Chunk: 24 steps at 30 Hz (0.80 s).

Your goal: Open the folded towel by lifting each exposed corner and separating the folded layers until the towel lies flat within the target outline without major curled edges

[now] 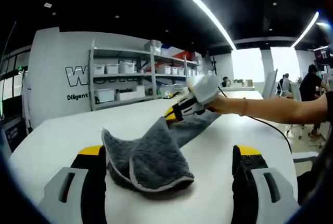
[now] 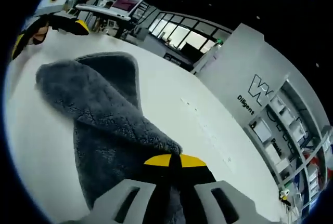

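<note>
Left tongs (image 1: pixel 166 169) stand released at the bottom of the left gripper view, jaws wide either side of the grey towel (image 1: pixel 153 156) on the white table (image 1: pixel 62 135). Right of centre, the right tongs (image 1: pixel 177 112) are clenched on a lifted corner, drawing one layer up. Unfolding looks under way; next, pull that layer outward and pin the bundle.

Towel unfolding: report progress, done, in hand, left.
Done: one corner of the grey towel is lifted off the white table.
In hand: the right gripper is shut on that corner, pulling it away from the pile; the left gripper is open, straddling the near end.
Left: the near end is folded, with a curled edge.
</note>
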### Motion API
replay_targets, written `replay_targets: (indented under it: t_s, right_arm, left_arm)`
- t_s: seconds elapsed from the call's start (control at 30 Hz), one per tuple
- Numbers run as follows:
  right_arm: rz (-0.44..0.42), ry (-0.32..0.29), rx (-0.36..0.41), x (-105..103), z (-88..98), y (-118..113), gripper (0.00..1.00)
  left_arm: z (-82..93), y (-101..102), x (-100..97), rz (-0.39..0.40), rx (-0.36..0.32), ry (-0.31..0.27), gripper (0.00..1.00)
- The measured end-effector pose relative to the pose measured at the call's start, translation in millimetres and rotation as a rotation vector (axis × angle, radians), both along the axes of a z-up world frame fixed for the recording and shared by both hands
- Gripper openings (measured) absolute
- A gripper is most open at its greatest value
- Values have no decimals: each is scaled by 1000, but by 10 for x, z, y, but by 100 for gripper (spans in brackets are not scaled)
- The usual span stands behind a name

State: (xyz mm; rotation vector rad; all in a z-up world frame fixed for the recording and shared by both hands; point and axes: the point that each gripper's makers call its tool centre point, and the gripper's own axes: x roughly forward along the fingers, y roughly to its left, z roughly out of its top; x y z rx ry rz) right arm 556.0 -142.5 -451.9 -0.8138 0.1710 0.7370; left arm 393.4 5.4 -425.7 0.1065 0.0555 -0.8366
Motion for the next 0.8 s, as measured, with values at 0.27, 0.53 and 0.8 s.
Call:
replay_targets:
  t_s: [0.27,0.53,0.8]
  right_arm:
    - [38,-114,-60,-487,388,-62,0]
    - [64,-162,-123,-958,467,-58,0]
    - [87,-152,-77,-1478,410,-65,0]
  left_arm:
    - [59,55,33,13,-34,-5,99]
    - [67,69,63,16,-43,-2,99]
    - [92,92,67,14,-75,6,99]
